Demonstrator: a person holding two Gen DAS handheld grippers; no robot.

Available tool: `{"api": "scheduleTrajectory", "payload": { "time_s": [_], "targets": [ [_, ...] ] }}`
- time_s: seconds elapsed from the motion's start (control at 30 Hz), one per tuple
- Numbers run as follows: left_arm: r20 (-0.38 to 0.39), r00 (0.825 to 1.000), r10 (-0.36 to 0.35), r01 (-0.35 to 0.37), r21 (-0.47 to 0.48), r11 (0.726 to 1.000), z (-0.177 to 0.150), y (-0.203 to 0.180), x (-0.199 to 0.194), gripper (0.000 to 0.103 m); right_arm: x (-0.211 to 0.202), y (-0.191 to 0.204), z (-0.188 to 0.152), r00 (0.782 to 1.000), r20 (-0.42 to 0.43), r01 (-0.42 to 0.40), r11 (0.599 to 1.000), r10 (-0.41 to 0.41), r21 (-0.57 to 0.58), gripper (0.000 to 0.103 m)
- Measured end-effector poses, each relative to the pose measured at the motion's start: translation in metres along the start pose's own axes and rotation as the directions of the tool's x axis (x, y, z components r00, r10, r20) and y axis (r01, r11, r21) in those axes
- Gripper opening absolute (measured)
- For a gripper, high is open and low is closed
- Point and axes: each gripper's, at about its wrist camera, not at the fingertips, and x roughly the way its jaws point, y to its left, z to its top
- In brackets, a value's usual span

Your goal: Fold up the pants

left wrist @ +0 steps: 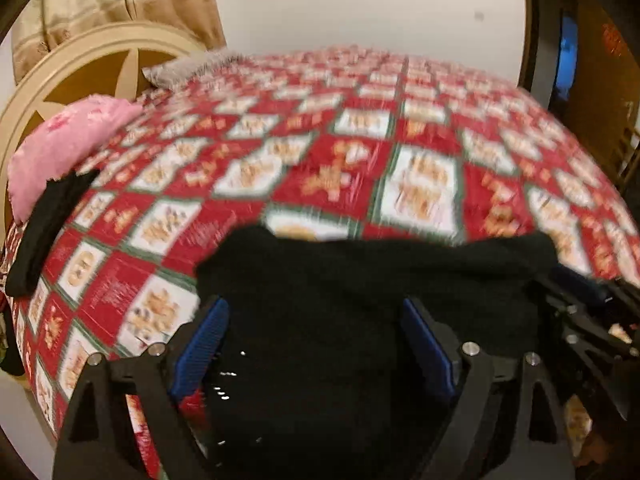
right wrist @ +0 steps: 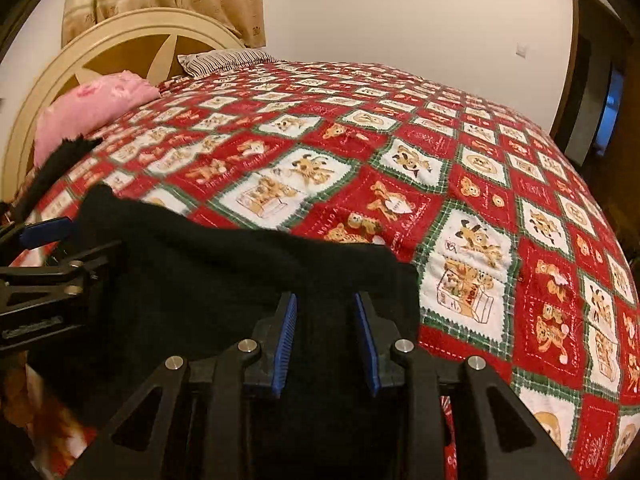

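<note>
Lying bunched at the near edge of one red patchwork quilt [right wrist: 360, 184], the black pants [right wrist: 224, 272] fill both grippers: the left gripper [left wrist: 316, 344] stands wide around the cloth, the right gripper [right wrist: 325, 340] narrower; whether either pinches, I cannot tell. Two pillows sit by the headboard [right wrist: 120, 40]: one pink pillow [right wrist: 96, 104], one striped pillow [right wrist: 224, 60].

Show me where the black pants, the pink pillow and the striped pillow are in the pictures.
black pants [right wrist: 224, 272]: right wrist view, on the cloth left of the gripper fingers.
pink pillow [right wrist: 96, 108]: right wrist view, on its top face.
striped pillow [right wrist: 224, 60]: right wrist view, on its middle, by the headboard.
</note>
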Motion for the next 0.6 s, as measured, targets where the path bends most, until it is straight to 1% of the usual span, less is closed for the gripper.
{"api": "scheduleTrajectory", "payload": {
  "time_s": [0.07,0.17,0.27,0.33,0.37,0.43,0.47,0.5,0.53,0.6],
  "targets": [
    [-0.009,1.000,0.022,-0.021,0.004,1.000,-0.001,0.002,0.011,0.093,0.000,-0.001,-0.002,1.000,0.003,0.006,1.000,-0.006,0.000,0.032],
    [-0.013,0.999,0.031,-0.031,-0.012,0.999,-0.001,0.005,0.015,0.103,0.007,-0.004,0.001,1.000,0.010,0.007,1.000,-0.008,0.016,0.034],
    [-0.041,0.999,0.002,-0.005,-0.056,0.998,0.001,0.012,0.019,0.103,0.008,-0.005,0.005,1.000,0.006,0.003,1.000,-0.003,0.029,0.038],
    [-0.037,0.999,0.003,-0.006,-0.067,0.998,0.002,0.012,0.010,0.103,-0.001,-0.007,0.006,1.000,-0.001,-0.012,0.999,0.012,0.049,0.038],
    [-0.024,1.000,0.013,-0.014,-0.060,0.998,0.002,0.012,0.002,0.103,-0.012,-0.010,0.005,1.000,0.011,-0.020,0.996,0.020,0.088,0.039],
    [0.019,0.999,0.037,-0.037,-0.040,0.999,-0.002,0.011,-0.018,0.103,-0.042,-0.016,0.002,0.996,0.075,-0.066,0.981,0.053,0.180,0.047],
    [0.031,0.998,0.049,-0.048,-0.035,0.998,-0.003,0.012,-0.025,0.103,-0.054,-0.017,-0.001,0.994,0.094,-0.076,0.975,0.057,0.208,0.062],
    [0.047,0.997,0.060,-0.058,-0.031,0.998,-0.006,0.012,-0.036,0.103,-0.065,-0.016,-0.005,0.993,0.106,-0.081,0.969,0.057,0.233,0.073],
    [0.059,0.996,0.064,-0.063,-0.031,0.998,-0.008,0.013,-0.044,0.103,-0.076,-0.014,-0.010,0.992,0.110,-0.092,0.963,0.065,0.254,0.074],
    [0.082,0.994,0.072,-0.071,-0.022,0.997,-0.015,0.014,-0.061,0.103,-0.093,-0.007,-0.023,0.988,0.110,-0.134,0.952,0.107,0.275,0.074]
  ]
}}
